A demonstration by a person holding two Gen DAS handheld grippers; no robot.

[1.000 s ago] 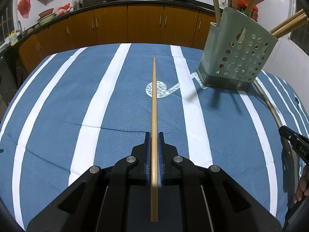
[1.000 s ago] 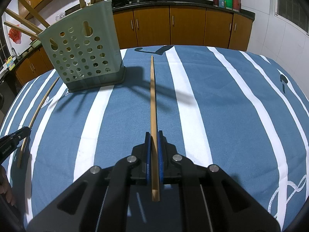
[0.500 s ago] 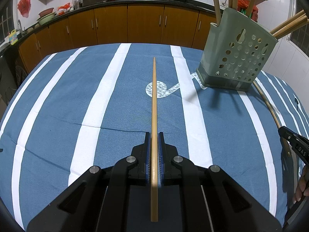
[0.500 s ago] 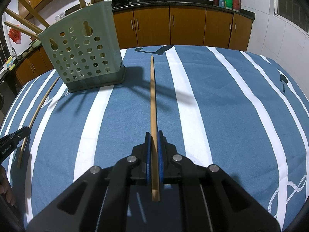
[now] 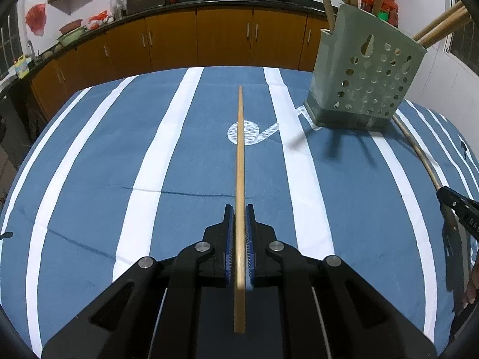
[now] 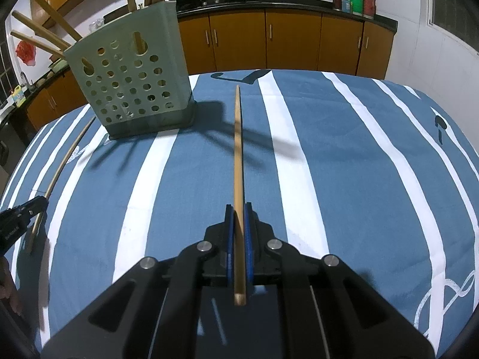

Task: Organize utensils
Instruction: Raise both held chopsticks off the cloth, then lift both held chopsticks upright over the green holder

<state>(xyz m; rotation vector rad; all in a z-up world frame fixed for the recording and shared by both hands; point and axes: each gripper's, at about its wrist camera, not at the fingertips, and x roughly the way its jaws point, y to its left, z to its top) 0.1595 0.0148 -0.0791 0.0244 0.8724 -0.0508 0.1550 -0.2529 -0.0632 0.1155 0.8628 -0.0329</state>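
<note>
Both claws, left claw (image 5: 239, 233) and right claw (image 6: 238, 230), each pinch a long thin wooden chopstick (image 5: 240, 161) above the striped blue bench (image 5: 179, 164); a tilted tip could miss the perforated green plastic utensil holder (image 5: 362, 86).

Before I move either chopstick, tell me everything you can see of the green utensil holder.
The utensil holder is a pale green, plastic-looking box with round holes and two keyhole slots in its wall, on a darker base. It stands upright on the striped tablecloth. Several wooden utensils lean out of its top. Neither gripper touches it.
</note>
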